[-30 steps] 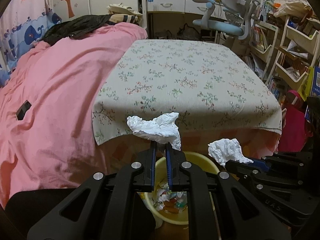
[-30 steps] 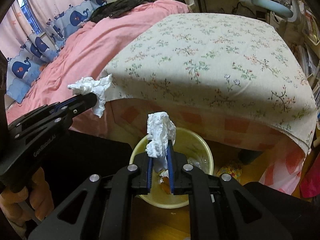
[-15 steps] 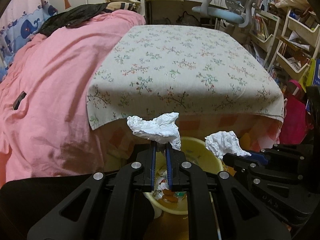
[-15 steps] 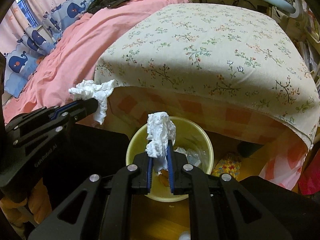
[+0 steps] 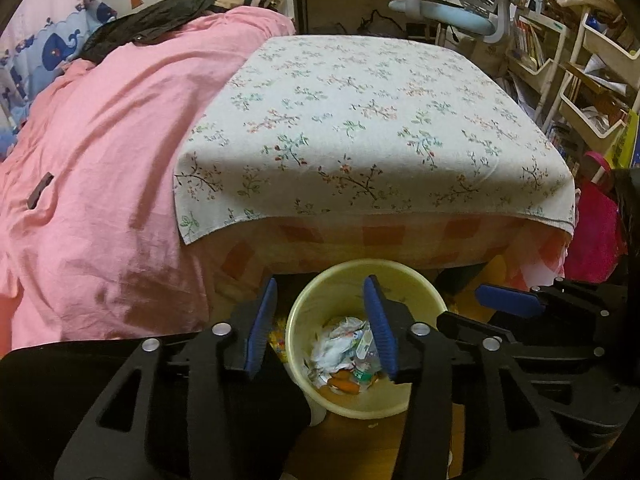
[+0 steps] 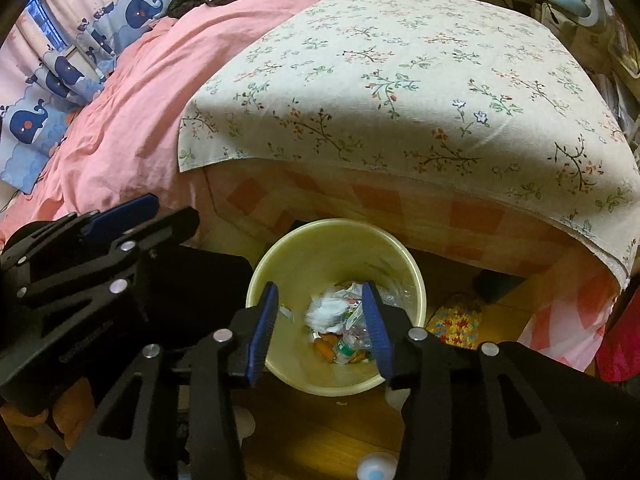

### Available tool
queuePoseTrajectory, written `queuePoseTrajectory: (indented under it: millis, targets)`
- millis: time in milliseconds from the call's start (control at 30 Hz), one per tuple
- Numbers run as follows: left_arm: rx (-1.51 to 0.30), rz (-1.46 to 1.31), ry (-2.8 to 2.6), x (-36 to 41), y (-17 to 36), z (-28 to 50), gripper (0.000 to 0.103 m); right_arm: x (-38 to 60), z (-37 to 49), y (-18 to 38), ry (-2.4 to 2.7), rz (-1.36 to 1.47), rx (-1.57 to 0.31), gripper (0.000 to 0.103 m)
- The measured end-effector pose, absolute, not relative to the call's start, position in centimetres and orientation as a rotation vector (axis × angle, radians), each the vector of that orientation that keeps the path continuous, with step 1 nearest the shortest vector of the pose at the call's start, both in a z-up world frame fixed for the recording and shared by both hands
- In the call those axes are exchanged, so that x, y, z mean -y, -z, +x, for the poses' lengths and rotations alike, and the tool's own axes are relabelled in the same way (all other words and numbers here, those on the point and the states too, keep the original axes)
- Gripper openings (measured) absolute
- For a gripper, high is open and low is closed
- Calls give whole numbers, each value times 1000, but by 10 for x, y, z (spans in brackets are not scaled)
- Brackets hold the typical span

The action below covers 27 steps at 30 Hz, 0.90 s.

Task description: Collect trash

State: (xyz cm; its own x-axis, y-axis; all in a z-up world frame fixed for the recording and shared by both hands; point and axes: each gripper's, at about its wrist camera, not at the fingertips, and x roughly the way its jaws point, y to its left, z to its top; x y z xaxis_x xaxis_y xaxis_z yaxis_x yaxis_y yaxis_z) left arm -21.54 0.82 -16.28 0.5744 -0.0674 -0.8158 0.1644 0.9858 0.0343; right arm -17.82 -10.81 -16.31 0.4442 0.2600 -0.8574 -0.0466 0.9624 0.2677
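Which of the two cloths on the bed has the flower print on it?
The cream cloth spread flat over the bed's foot end, above the yellow bin; the pink cover beside it is plain.

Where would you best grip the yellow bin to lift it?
On the bin's rim, coming straight down from above on the near edge, one finger inside and one outside. The bin stands upright and open, its wall looks thin, and the far side is tucked close under the bed.

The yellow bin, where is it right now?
In both views the yellow bin stands on the wooden floor, low at centre, just before the floral cloth's overhanging edge, below both open grippers.
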Motion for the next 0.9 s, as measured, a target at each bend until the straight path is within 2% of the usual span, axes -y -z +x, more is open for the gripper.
queuePoseTrajectory:
  millis: [233,400,533,667,700,900]
  targets:
    - [-844,79,109,-15,142,-220,58,119,-182,154,-140,233,-1047,52]
    - [-733,61,101,-19,118,-225,67,122,-182,143,-94,229,-983,53]
    - [-654,35,93,-23,97,-227,73,126,-185,121,-49,199,-858,63]
    - [-580,9,76,-27,73,-227,82,133,-186,96,2,180,-731,67]
    - [-569,4,73,-28,69,-225,84,134,-186,89,14,172,-696,70]
    - [-494,-15,61,-28,34,-205,90,137,-176,47,77,92,-531,80]
